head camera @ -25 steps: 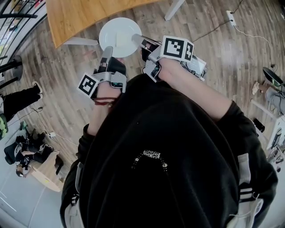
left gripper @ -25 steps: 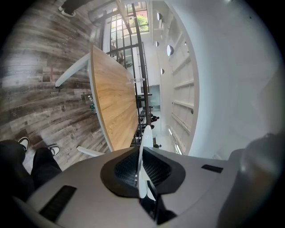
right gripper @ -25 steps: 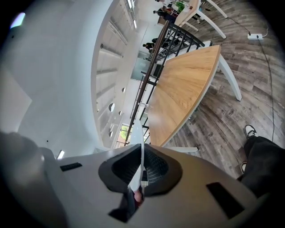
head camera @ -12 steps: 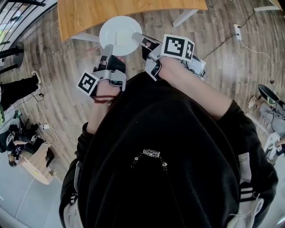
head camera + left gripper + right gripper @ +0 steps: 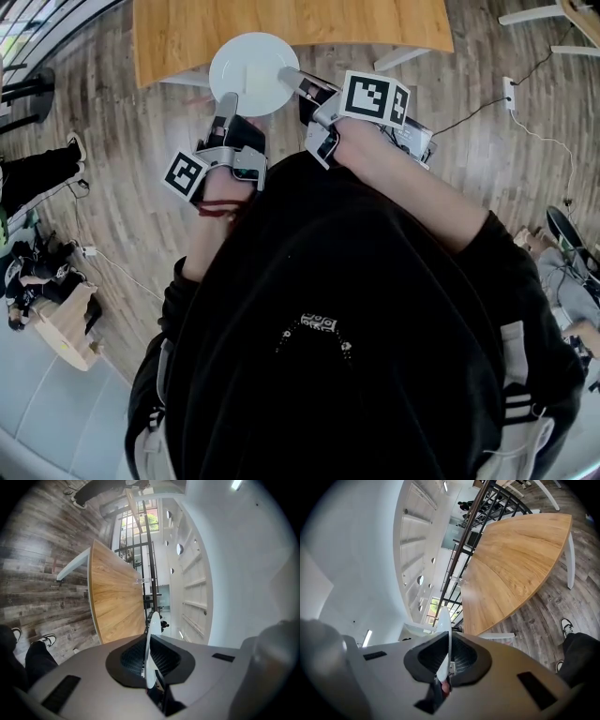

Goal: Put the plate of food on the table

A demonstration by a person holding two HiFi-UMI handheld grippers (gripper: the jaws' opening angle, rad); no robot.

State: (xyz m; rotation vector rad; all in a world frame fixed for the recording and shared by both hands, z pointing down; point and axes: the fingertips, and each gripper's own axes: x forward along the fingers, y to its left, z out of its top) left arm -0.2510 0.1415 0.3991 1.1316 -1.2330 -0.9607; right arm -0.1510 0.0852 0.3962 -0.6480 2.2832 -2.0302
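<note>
one white plate (image 5: pixel 251 70) sits in the upper left-centre of the head view, held in the air and overlapping the near edge of the wooden tabletop (image 5: pixel 375 23) that runs along the top of the frame; it does not look set down yet, though how high it rides above the wood is hard to judge. the left hand-held gripper (image 5: pixel 225 103) is clamped on the plate's near-left rim, and the right hand-held gripper (image 5: pixel 291 82) is clamped on its right rim. each gripper view shows the thin rim edge-on, pinched between closed pads. no food shows on the plate from above: its face looks bare and smooth. by that look it is stiff and thin, probably light as it stands, and likely breakable if it is ceramic, which the views do not settle. the smooth rim looks slippery under the pads, so a two-sided hold at the rim, as here, seems the sound one: it keeps the plate level and stops it from pivoting. it likely wants lowering flat rather than edge first. counted: one plate, two hand-held grippers, one tabletop on white legs (image 5: pixel 401 58), all above a plank floor (image 5: pixel 122 197).
</note>
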